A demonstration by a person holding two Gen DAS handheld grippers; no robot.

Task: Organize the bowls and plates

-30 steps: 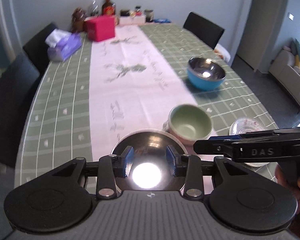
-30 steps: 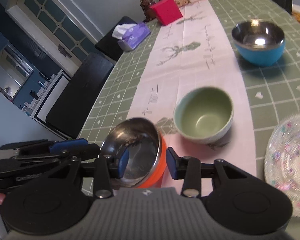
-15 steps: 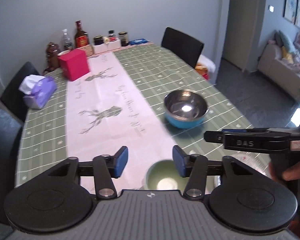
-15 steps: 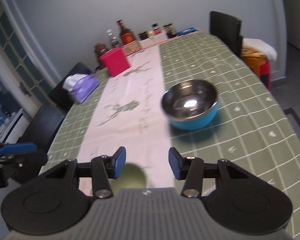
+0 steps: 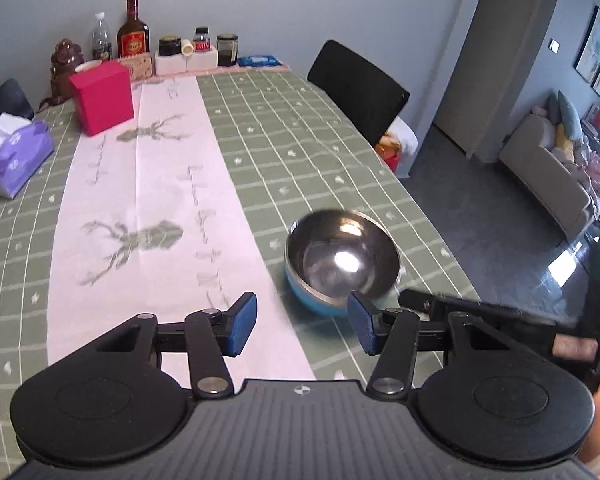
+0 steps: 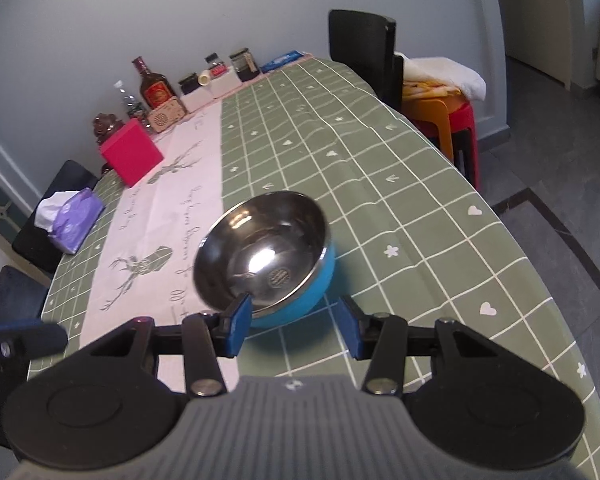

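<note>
Dining table (image 5: 308,148) fills both views, green checked cloth with a pale pink deer-print runner (image 5: 140,208) down the middle, grey wall behind. Far end: dark liquor bottle (image 5: 133,28), clear plastic bottle (image 5: 101,40), jars, white box, blue packet. Red box (image 5: 102,96) sits on the runner's far left part, purple tissue pack (image 5: 14,152) near the left edge. Black chair (image 5: 360,88) on the right side; sofa visible through the doorway beyond.

Task item in view: one blue bowl with steel inside (image 5: 342,260), upright on the green cloth just right of the runner, nothing in it. Slightly blurred.

Left gripper (image 5: 302,329) is spread wide, blue pads empty, hovering over the runner's edge. Its right pad overlaps the bowl's near rim in the left wrist view; cannot tell if touching. The bowl sits ahead and to the right of its gap, not between the fingers.

Right gripper (image 6: 294,328) is also wide apart and grips nothing. In the right wrist view the bowl (image 6: 266,256) is directly ahead, its near side between the two pads; the left pad overlaps the rim, contact unclear. The left tool shows as a blurred dark bar at that view's left edge; the right tool shows at the right edge of the left wrist view, a hand (image 5: 598,432) partly visible below it.
</note>
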